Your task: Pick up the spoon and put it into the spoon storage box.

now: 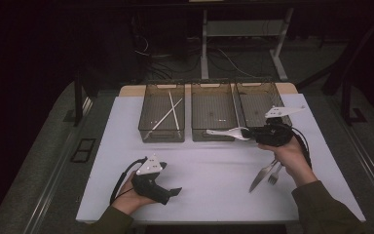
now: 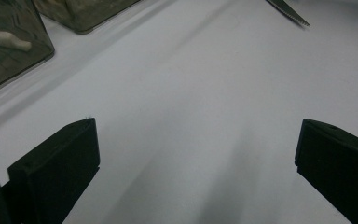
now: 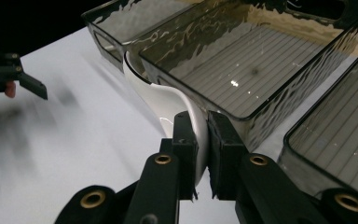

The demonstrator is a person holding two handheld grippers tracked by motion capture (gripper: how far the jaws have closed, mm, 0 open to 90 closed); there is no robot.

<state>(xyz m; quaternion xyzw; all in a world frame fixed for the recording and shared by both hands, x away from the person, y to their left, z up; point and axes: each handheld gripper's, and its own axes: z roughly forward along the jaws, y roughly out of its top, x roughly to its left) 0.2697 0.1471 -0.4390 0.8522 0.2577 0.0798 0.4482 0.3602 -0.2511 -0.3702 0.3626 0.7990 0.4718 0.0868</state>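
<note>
A white spoon [image 1: 223, 131] hangs level just in front of the middle smoked bin [image 1: 195, 113], with my right gripper [image 1: 246, 132] shut on its handle. In the right gripper view the spoon [image 3: 167, 100] curves away from the pinched jaws of my right gripper [image 3: 203, 127] along the middle bin's front wall [image 3: 200, 98]. A knife [image 1: 260, 177] and a fork [image 1: 274, 174] lie on the white table below the right hand. My left gripper [image 1: 175, 191] rests at the front left, and its jaws [image 2: 196, 140] stand wide open over bare table.
Three smoked bins stand in a row at the back; the left bin [image 1: 161, 135] holds white chopsticks [image 1: 171, 111], and the right bin [image 1: 253, 84] sits behind my right hand. The knife tip [image 2: 289, 11] and the chopstick bin [image 2: 14, 60] lie ahead of the left gripper.
</note>
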